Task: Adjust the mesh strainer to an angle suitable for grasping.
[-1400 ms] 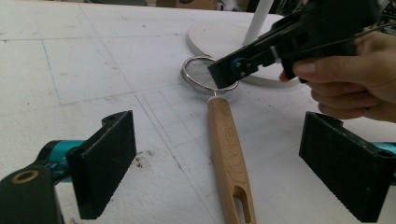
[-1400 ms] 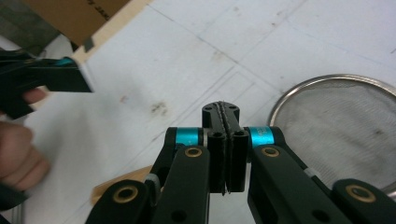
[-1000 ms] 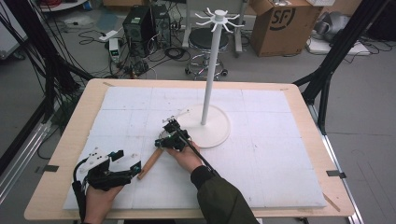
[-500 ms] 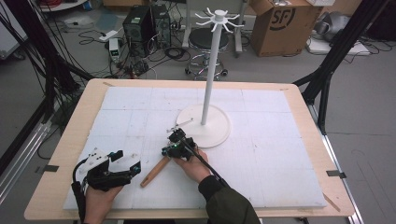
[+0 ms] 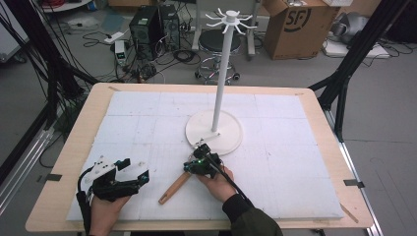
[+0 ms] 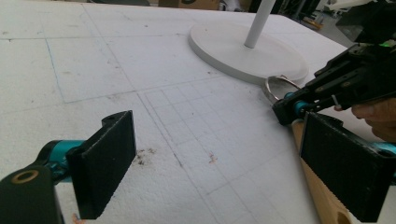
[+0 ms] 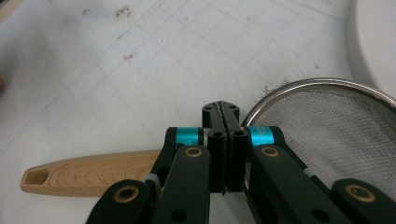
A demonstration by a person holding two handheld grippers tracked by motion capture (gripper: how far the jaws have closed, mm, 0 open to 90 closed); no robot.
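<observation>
A strainer with a wooden handle (image 5: 174, 188) (image 7: 88, 175) and a steel mesh bowl (image 7: 327, 130) lies on the white foam board, just in front of the white stand's round base (image 5: 214, 132). My right gripper (image 5: 199, 164) (image 7: 220, 109) sits over the spot where handle meets bowl. Its jaws are shut flat together, and its fingers hide the thin neck beneath them. In the left gripper view this same right gripper (image 6: 287, 109) shows with the strainer's rim (image 6: 275, 86) just past its tip. My left gripper (image 5: 135, 169) (image 6: 215, 158) rests open at the front left, holding nothing.
The stand's tall pole (image 5: 221, 73) rises from the base to a crown of hooks (image 5: 227, 17). The foam board (image 5: 295, 147) covers most of the wooden table (image 5: 78, 147). Beyond the far edge are a stool (image 5: 216, 44), a cardboard box (image 5: 295, 24) and cables.
My right gripper has slid toward the right and the front edge, and the strainer has moved along with it, its handle swinging nearer. The left gripper has stayed put.
</observation>
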